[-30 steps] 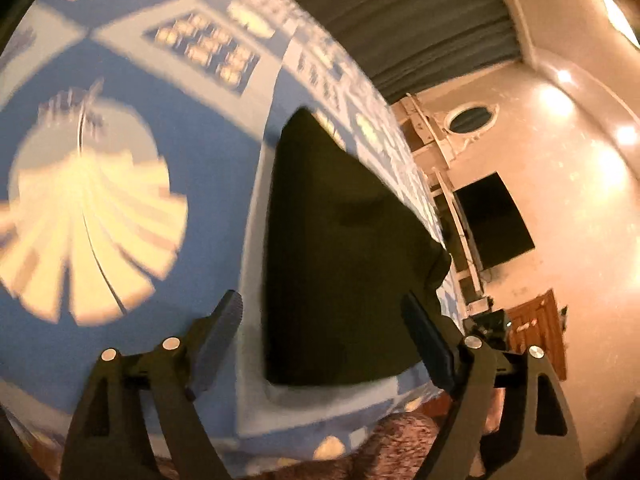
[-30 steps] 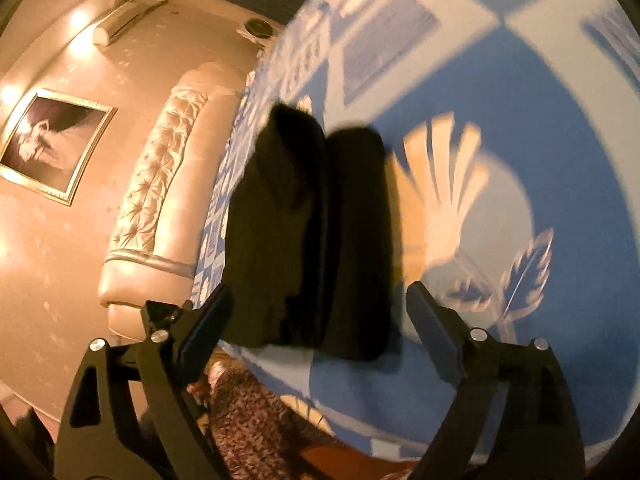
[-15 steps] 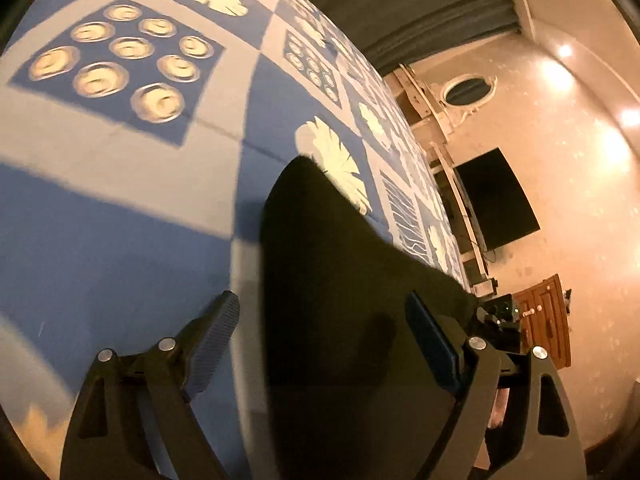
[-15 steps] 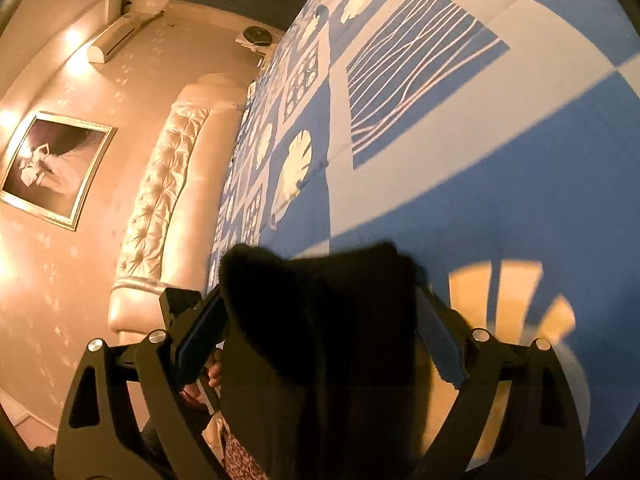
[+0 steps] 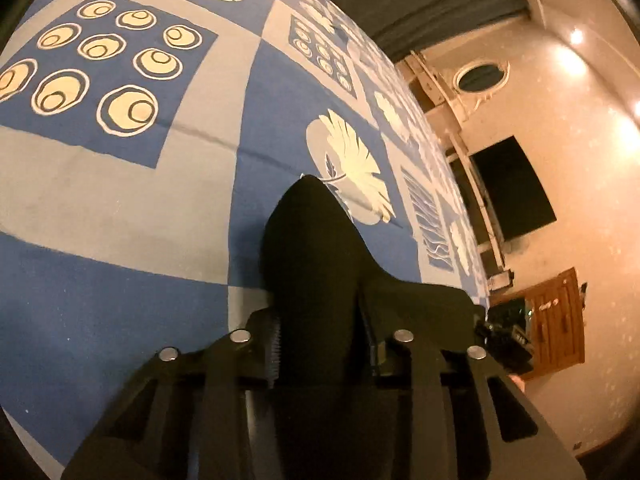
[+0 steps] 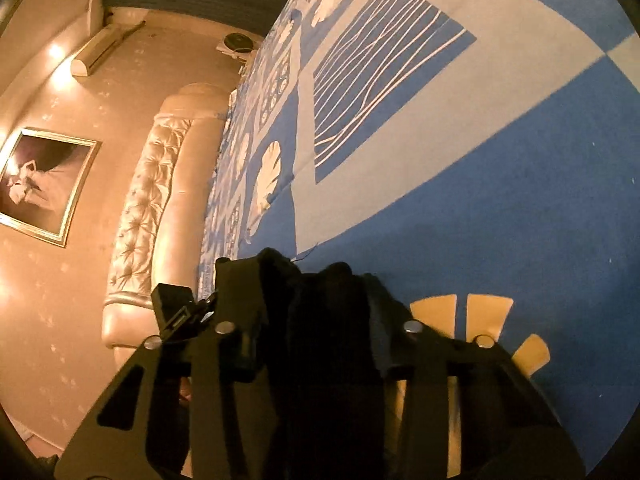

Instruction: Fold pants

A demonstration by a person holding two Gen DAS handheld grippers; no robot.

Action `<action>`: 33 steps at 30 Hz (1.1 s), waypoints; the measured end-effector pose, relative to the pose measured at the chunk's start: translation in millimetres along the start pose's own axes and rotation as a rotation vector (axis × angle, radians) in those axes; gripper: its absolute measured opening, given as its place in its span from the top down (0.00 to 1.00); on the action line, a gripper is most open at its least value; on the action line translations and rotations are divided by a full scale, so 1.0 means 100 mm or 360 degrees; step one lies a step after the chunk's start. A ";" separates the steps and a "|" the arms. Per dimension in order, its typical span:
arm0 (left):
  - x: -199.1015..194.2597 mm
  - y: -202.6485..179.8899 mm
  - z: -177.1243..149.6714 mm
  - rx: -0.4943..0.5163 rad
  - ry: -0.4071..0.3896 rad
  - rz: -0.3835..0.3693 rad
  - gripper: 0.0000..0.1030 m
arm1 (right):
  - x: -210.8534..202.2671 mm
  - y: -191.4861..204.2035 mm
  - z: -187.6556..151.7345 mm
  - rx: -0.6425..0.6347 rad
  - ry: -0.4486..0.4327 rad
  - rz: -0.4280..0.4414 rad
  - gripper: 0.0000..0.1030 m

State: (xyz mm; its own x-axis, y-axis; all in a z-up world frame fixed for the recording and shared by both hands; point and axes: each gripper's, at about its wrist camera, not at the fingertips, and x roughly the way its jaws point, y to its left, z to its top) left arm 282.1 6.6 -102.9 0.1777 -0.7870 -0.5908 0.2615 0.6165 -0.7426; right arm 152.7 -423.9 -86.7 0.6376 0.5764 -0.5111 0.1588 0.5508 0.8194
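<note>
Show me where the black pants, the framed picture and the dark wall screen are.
black pants (image 5: 308, 248), left wrist view, bunched cloth ahead of the fingers
framed picture (image 6: 38, 184), right wrist view, canvas middle
dark wall screen (image 5: 514, 188), left wrist view, panel middle

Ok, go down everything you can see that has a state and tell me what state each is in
Black fabric pants: bunched, pinched at two spots, lying on the blue patterned bedspread.
Left tongs: just closed, shut on the pants.
Right tongs: just closed, shut on the pants.
Wall-mounted black screen: dark.

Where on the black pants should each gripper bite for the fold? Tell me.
At the near edge, coming in from the bed's near side. The black pants bunch thick there; left gripper and right gripper have just been closing on that edge above the blue bedspread.
</note>
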 end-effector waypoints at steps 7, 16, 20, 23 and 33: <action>-0.09 -0.09 0.08 0.0075 -0.0035 0.0035 0.77 | 0.00 0.07 -0.02 -0.0032 -0.0042 -0.0016 0.66; -0.24 0.15 0.31 0.0025 -0.0084 0.0031 0.77 | 0.36 0.29 0.19 -0.0082 -0.0016 -0.0002 0.67; -0.31 0.26 0.46 0.0009 -0.0109 0.0055 0.77 | 0.63 0.41 0.36 -0.0087 0.0000 0.0010 0.67; -0.35 0.34 0.59 -0.0010 -0.0127 0.0071 0.77 | 0.79 0.46 0.47 -0.0078 0.0009 0.0025 0.67; -0.30 0.54 0.71 -0.0069 -0.0105 -0.0035 0.72 | 1.00 0.42 0.64 -0.0017 0.0025 0.0069 0.63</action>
State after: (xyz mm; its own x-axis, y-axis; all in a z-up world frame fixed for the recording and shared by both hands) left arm 358.6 62.1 -103.2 0.2347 -0.7993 -0.5532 0.2249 0.5983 -0.7690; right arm 271.6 -381.4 -86.6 0.6316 0.6096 -0.4790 0.1228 0.5314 0.8382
